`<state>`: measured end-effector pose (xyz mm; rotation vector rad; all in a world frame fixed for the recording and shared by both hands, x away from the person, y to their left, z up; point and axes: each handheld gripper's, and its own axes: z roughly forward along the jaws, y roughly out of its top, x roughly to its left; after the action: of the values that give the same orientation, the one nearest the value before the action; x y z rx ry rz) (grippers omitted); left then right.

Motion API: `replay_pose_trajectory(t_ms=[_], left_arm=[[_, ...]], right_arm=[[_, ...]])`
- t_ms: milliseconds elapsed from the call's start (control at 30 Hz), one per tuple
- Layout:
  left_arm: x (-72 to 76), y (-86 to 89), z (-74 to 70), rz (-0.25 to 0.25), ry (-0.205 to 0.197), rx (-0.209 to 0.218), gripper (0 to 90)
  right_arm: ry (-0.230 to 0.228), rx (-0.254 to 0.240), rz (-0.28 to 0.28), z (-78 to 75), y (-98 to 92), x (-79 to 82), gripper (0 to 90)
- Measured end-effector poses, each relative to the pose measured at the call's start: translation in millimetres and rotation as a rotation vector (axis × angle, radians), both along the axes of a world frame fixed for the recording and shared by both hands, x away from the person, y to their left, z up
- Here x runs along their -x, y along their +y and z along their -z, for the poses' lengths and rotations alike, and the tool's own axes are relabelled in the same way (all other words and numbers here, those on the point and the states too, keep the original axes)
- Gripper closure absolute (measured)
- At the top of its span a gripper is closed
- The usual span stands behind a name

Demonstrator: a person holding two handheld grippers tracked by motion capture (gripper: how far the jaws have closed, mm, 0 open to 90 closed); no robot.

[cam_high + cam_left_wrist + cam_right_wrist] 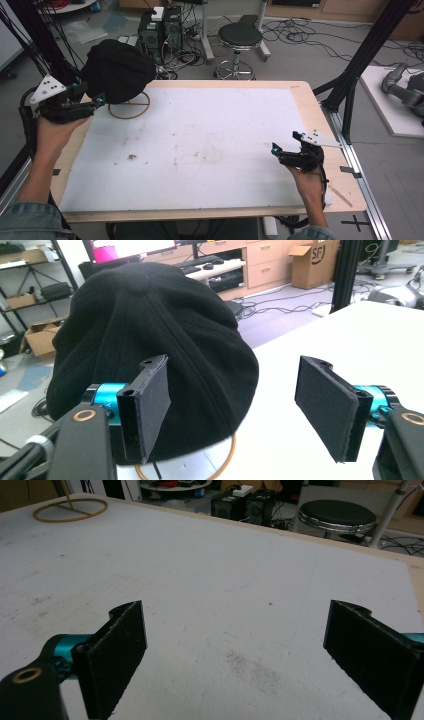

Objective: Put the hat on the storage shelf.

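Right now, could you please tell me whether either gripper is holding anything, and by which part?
Nothing is held. The left gripper is open beside the black fabric cap on its wooden ring stand; the right gripper is open over the white table.

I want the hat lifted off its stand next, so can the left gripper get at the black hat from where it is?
Probably yes. The left gripper sits right beside the black hat with jaws open, nothing between them, and the hat's side faces it.

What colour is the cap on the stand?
Black all over; the cap shows best in the left gripper view.
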<state>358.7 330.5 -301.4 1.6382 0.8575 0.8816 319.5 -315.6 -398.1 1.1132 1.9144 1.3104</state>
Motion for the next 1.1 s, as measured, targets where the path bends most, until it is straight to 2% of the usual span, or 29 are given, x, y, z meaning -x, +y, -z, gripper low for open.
replay_pose_trajectory(t_ms=[300, 500, 733, 1100], left_arm=[[23.1, -9.0, 19.5, -0.011, 0.002, -0.005, 27.5], [37.3, -12.4, 35.3, -0.005, 0.022, -0.001, 27.5], [51.5, -12.1, 51.3, -0.029, 0.05, 0.033, 23.3], [69.4, -13.9, 66.6, -0.042, 0.053, 0.034, 22.5]], right_arm=[[0.001, 0.001, -0.007, -0.6, 7.9, -6.1, 9.8], [-0.001, 0.006, -0.016, -0.9, 13.5, -10.4, 9.8], [0.002, 0.013, -0.019, -1.1, 16.2, -10.8, 9.8], [0.011, 0.016, -0.021, 0.8, 19.3, -12.1, 9.8]])
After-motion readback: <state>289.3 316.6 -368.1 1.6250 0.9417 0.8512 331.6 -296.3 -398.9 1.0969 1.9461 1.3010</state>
